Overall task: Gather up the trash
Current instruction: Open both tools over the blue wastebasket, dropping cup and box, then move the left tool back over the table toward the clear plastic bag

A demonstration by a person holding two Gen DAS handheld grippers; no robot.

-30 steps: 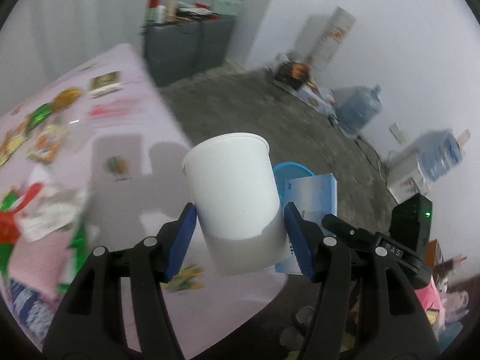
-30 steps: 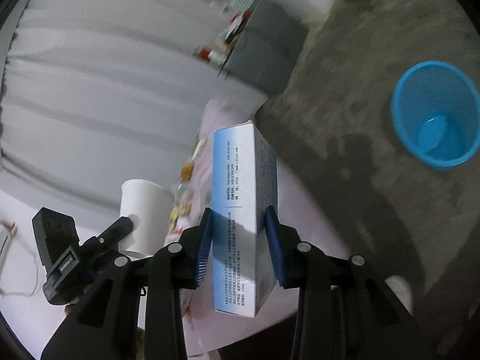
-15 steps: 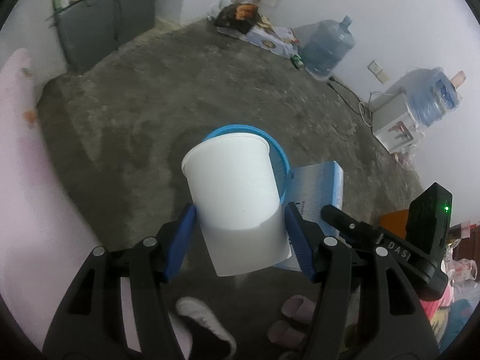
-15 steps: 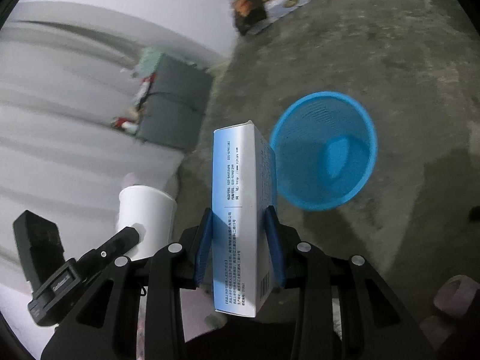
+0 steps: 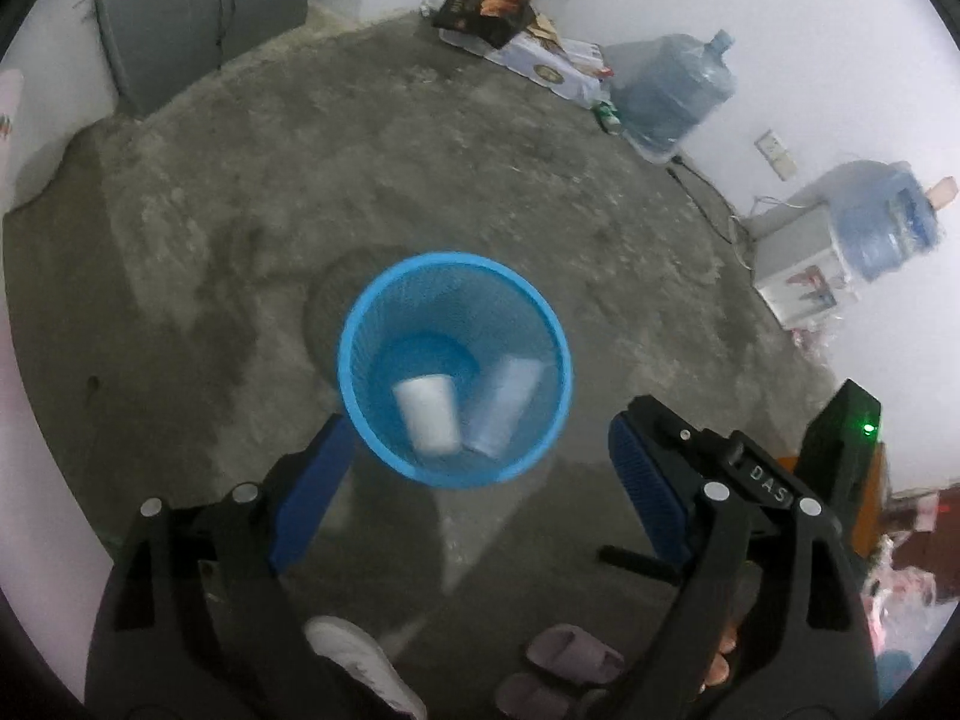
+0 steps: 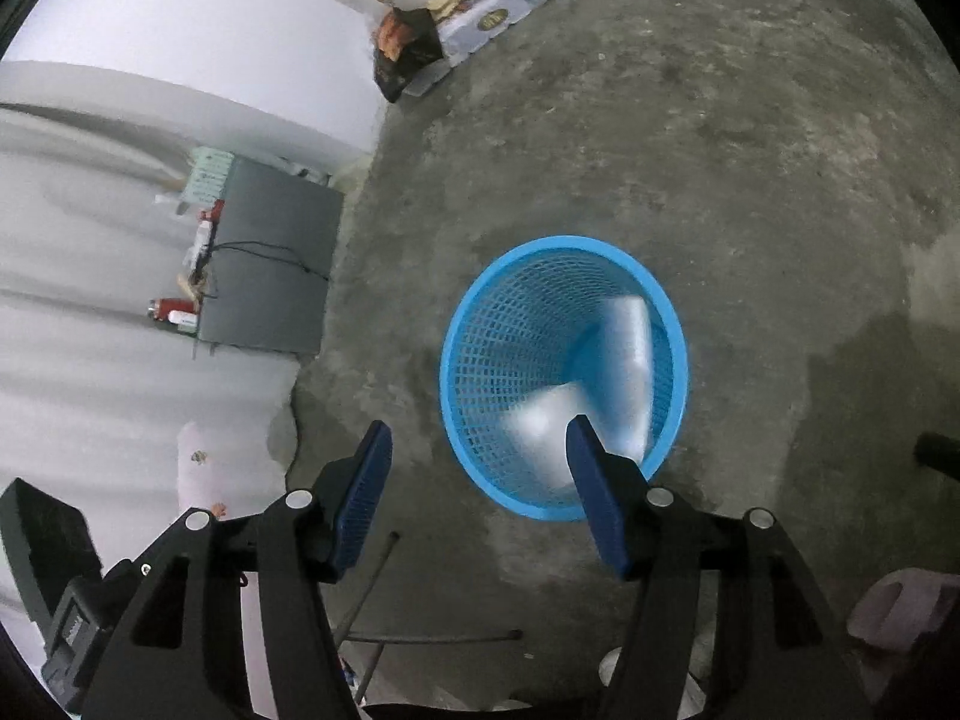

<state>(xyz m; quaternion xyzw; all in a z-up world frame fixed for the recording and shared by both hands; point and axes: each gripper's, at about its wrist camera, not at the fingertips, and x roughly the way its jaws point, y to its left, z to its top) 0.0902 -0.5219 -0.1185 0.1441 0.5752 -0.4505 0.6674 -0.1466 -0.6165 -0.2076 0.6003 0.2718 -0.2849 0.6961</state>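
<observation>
Looking along the left gripper (image 5: 474, 483), the jaws stand spread wide and hold nothing, with the blue mesh wastebasket (image 5: 354, 324) sitting on the concrete floor (image 5: 420, 150) just ahead of and between the two blue pads (image 5: 309, 501). Inside the basket, the white paper cup (image 5: 427, 411) lies blurred toward the left pad's side and the pale blue carton (image 5: 504, 405) leans beside it toward the right pad's side; both are within the rim, though the blur leaves it unclear whether they have settled. A grey cabinet (image 5: 198, 6) and water jugs (image 5: 672, 90) stand far ahead, well apart from the work. From the right gripper (image 6: 480, 495), the jaws are likewise released and empty, and the same basket (image 6: 474, 324) appears ahead and shifted toward the right pad (image 6: 594, 498), whose tip overlaps the near rim in this view; the cup (image 6: 540, 420) and carton (image 6: 627, 354) show as pale smears in its depth. The drop looks finished, so the step to do well is the withdrawal: I judge it best to lift both grippers straight back from the rim, keeping the pads clear of the light mesh wall so the basket is not tipped, before turning to find more trash.
</observation>
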